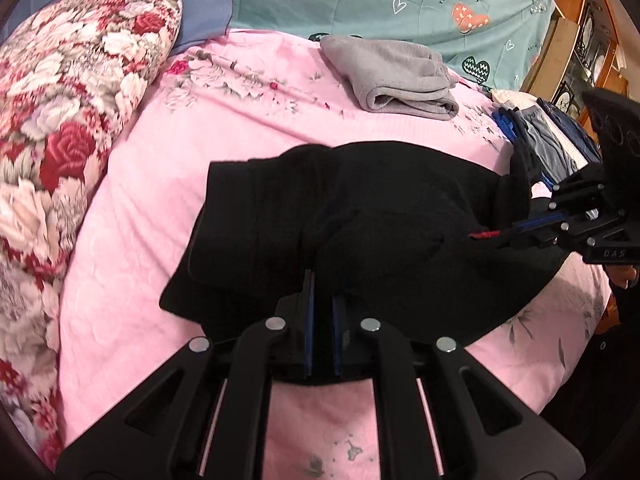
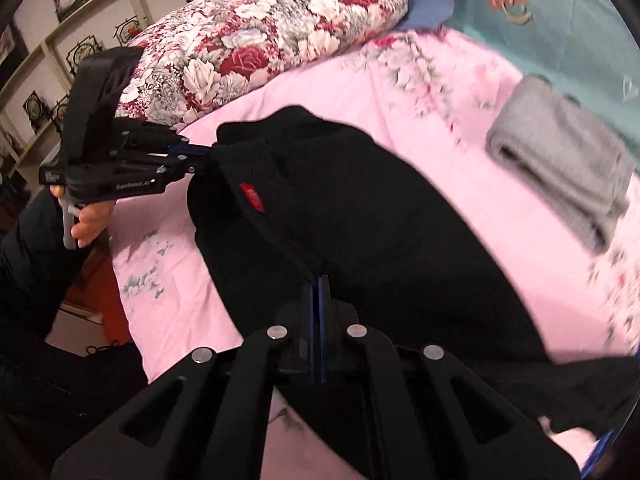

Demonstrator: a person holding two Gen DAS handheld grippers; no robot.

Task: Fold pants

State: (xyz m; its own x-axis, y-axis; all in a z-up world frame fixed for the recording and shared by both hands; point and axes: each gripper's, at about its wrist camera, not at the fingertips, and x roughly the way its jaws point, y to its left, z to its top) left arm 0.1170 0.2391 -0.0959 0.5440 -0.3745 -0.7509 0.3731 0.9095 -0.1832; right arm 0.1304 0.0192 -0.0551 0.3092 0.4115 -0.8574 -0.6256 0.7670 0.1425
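Black pants (image 1: 360, 220) lie bunched on a pink bedsheet (image 1: 160, 200); they also show in the right wrist view (image 2: 380, 220), with a small red label (image 2: 251, 197). My left gripper (image 1: 322, 280) is shut on the near edge of the pants; it also shows in the right wrist view (image 2: 208, 156), pinching the pants' far left edge. My right gripper (image 2: 320, 280) is shut on the pants' near edge; it also shows in the left wrist view (image 1: 500, 234), pinching the fabric by the red label (image 1: 484, 235).
A folded grey garment (image 1: 396, 78) lies at the back of the bed, also in the right wrist view (image 2: 560, 160). A floral pillow (image 1: 60, 120) lies left. A teal quilt (image 1: 400, 8) lies behind. More clothes (image 1: 540, 140) pile at the right. Wooden shelves (image 1: 580, 40) stand beyond.
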